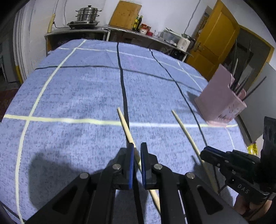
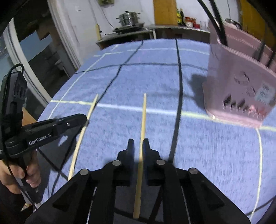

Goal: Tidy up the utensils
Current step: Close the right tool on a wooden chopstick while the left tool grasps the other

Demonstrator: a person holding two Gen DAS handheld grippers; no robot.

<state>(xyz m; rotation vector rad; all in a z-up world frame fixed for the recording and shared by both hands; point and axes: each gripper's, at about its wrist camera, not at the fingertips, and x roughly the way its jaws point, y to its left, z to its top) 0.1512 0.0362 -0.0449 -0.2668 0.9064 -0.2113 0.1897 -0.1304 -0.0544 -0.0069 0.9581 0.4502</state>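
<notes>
Two pale wooden chopsticks lie over the blue cloth. The left chopstick (image 1: 126,128) runs between the fingers of my left gripper (image 1: 137,148), whose jaws stand narrowly apart around it. The right chopstick (image 2: 143,118) runs between the fingers of my right gripper (image 2: 138,143), jaws also narrowly apart around it. Whether either chopstick is pinched or just straddled is unclear. Each gripper shows in the other's view: the right one (image 1: 204,152) with its chopstick (image 1: 185,131), the left one (image 2: 85,118) with its chopstick (image 2: 90,110). A pink utensil holder (image 1: 219,98) stands at the right and shows in the right wrist view (image 2: 239,82), with dark utensils in it.
The table wears a blue cloth (image 1: 77,89) with white and black lines. Behind it is a steel counter (image 1: 96,30) with a steamer pot (image 1: 88,13), bottles and jars. A yellow door (image 1: 217,39) is at the back right. A hand (image 2: 19,174) holds the left gripper.
</notes>
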